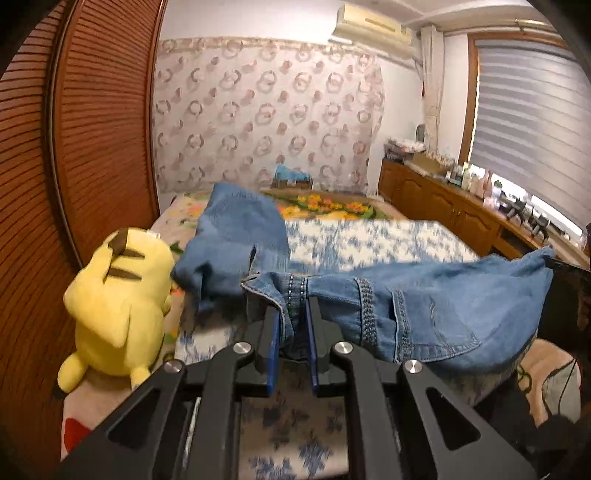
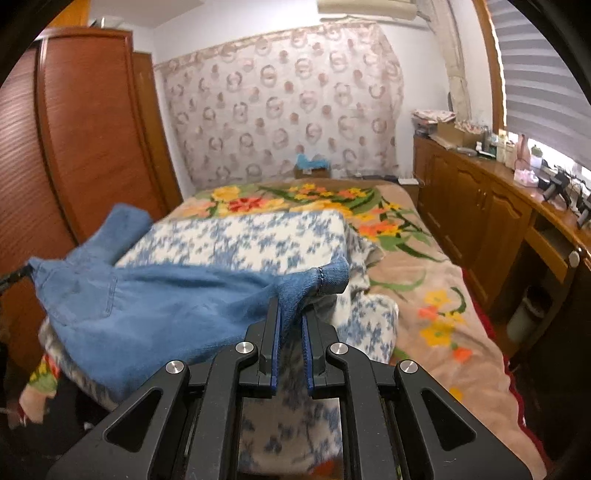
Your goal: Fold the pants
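Early days on this one, I'd say. The jeans (image 1: 424, 306) hang stretched across mid-frame above the blue-white blanket (image 1: 369, 240), left gripper (image 1: 293, 317) pinching the waistband, right gripper (image 2: 291, 314) clamping the other corner. No neat fold yet, plenty left.

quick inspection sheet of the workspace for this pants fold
surface: bed with floral blanket; blue-and-white patterned pad on top
job's things: denim pants lifted, stretched between both tools, one leg draped over the pad
clutter: yellow plush toy at the bed's left edge
grippers: left tool shut on the waistband; right tool shut on a denim edge
cables: dark cord at lower right of the left wrist view
surroundings: wooden louvred wardrobe, cabinet crowded with bottles under a blinded window, wall air conditioner
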